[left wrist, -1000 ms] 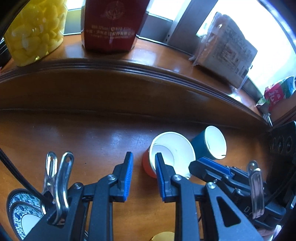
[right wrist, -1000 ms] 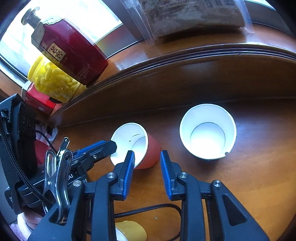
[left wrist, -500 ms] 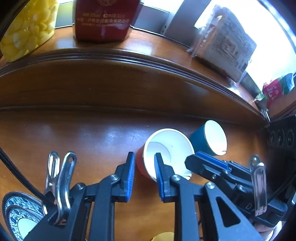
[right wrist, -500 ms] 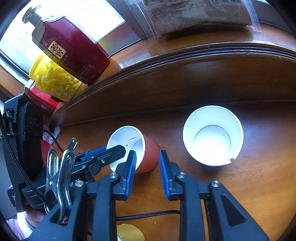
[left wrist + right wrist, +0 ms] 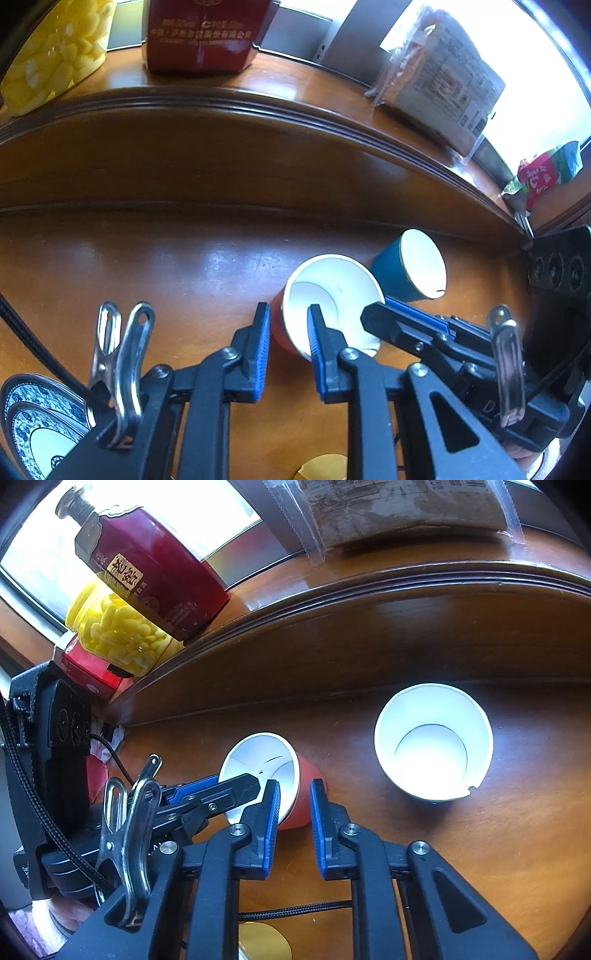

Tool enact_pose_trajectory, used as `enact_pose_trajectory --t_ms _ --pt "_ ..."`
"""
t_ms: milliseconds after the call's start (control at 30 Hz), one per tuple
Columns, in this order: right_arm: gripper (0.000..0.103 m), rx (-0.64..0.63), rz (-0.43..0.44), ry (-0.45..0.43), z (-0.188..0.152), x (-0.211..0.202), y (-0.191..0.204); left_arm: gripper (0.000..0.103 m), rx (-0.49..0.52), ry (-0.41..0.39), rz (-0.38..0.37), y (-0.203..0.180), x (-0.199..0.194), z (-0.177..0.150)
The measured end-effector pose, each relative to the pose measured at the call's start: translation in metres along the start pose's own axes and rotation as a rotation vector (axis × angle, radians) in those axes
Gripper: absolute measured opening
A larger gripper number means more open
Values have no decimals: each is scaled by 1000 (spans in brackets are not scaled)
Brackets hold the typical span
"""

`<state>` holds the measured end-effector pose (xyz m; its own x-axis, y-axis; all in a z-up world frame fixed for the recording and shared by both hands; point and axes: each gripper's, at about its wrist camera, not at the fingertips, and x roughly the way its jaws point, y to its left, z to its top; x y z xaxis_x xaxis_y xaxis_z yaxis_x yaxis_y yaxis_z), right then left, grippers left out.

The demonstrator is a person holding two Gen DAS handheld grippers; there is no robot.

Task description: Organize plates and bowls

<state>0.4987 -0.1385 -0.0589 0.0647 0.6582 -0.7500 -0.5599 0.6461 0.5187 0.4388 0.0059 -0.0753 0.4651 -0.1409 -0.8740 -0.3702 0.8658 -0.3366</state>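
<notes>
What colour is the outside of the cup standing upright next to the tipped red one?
Dark teal blue outside, white inside: the upright cup. The left wrist view shows it best.

red cup [image 5: 284, 332]: tilted, white inside | teal cup [image 5: 391, 273]: upright beside it

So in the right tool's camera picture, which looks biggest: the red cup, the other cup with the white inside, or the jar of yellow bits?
1. Cup with the white inside
2. Jar of yellow bits and red cup: too close to rank. The cup is tilted and partly hidden by the tools, and the jar is farther back.
</notes>
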Motion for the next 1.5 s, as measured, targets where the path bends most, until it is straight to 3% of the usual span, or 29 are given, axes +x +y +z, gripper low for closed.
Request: enact_pose_trajectory --t_ms 133,867,1500 --pt "13 4 14 0 -1 -2 -3 19 12 1 -10 1 -2 -1" --pt "13 -15 26 -51 -10 -33 7 19 54 -32 -34 -10 -39 -15" --pt "13 -39 46 -87 -34 -65 29 19 93 -65 -8 -31 -69 -40"
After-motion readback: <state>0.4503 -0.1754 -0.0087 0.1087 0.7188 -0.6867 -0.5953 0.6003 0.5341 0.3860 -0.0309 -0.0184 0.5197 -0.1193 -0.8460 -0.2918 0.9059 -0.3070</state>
